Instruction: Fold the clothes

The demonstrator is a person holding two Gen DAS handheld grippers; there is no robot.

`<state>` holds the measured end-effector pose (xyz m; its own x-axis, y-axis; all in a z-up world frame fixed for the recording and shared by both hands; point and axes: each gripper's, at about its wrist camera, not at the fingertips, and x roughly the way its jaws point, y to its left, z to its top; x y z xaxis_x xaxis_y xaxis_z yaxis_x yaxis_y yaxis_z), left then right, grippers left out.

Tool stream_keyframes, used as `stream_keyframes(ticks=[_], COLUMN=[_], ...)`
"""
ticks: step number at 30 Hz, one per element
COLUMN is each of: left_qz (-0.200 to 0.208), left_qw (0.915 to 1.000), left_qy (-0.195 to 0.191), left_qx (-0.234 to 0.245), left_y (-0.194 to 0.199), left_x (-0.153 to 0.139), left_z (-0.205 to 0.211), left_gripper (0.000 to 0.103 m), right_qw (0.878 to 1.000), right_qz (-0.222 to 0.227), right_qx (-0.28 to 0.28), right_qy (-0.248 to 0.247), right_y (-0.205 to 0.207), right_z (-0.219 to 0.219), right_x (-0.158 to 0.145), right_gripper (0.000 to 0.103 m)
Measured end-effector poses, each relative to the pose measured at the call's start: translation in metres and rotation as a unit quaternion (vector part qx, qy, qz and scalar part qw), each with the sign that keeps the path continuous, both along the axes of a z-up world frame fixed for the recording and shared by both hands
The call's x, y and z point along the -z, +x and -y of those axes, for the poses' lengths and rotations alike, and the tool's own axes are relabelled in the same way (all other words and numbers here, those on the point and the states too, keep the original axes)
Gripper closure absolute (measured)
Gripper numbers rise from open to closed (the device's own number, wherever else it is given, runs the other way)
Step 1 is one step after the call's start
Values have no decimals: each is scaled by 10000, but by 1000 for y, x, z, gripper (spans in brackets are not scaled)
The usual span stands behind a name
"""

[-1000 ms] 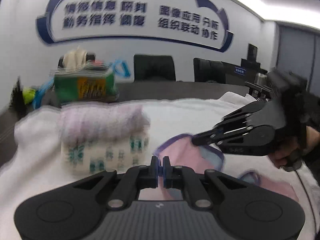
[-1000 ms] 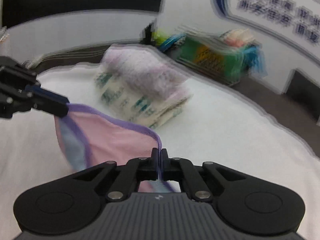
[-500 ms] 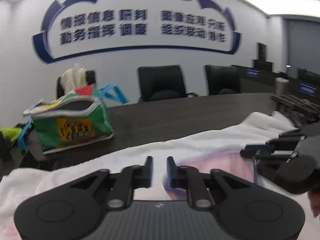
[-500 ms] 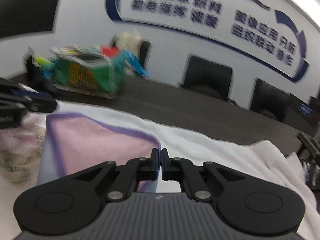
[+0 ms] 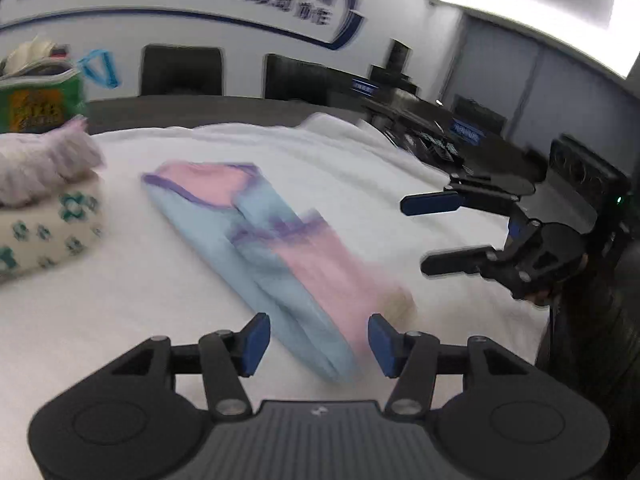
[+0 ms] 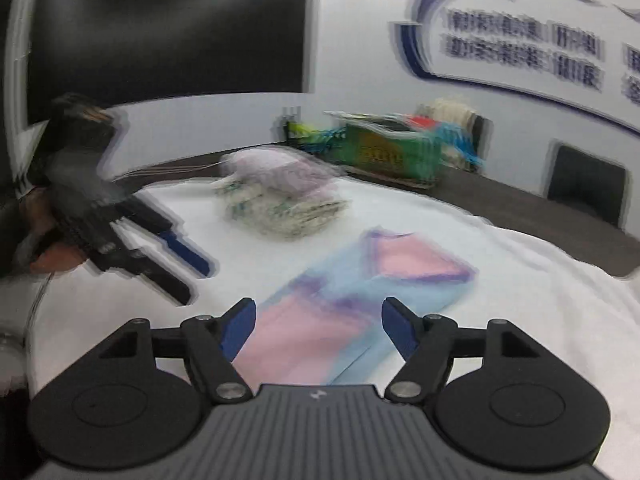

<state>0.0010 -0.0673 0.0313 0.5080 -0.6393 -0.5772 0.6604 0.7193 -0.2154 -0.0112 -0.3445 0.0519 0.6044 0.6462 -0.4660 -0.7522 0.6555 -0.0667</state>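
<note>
Both claws, the left claw point(image 5: 318, 340) and the right claw point(image 6: 318, 330), have just been opening and hold nothing. The pink-blue garment point(image 5: 256, 240) lies folded on the white towel point(image 5: 360, 168) covering the worktop. I think the next move needs a fresh grip for another fold.

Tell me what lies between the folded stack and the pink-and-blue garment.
Only bare white towel separates the stack from the garment; the left wrist view shows it.
</note>
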Motion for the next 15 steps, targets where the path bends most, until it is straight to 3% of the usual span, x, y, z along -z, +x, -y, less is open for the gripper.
stream_keyframes(ticks=[3,5,6,7,8,9,15], left_qz=[219,217,189,158,127,122,-28], left_qw=[9993,9988,9986,9983,9982,9980,10000], left_qy=[276,427,500,561,586,610,85], left_qx=[102,60,19,-33,-99,-108,-30], left_y=[-10,-8,-5,-2,0,1,-35], left_x=[15,21,24,26,27,27,8], left_z=[15,22,25,27,26,25,-6], left_gripper=[50,51,53,72,95,101,103], right_qw=[9993,9984,9979,9973,9969,9970,9991], right_qz=[-68,-280,-443,-613,-719,-748,-365], right_qx=[-172,-53,-2,45,73,78,-223], right_qy=[-331,-480,-465,-398,-303,-174,3], right_y=[-12,-1,5,10,11,6,-56], right_z=[-6,-13,-14,-13,-11,-8,1], right_x=[27,38,41,45,45,43,20], right_gripper=[33,44,67,89,89,93,97])
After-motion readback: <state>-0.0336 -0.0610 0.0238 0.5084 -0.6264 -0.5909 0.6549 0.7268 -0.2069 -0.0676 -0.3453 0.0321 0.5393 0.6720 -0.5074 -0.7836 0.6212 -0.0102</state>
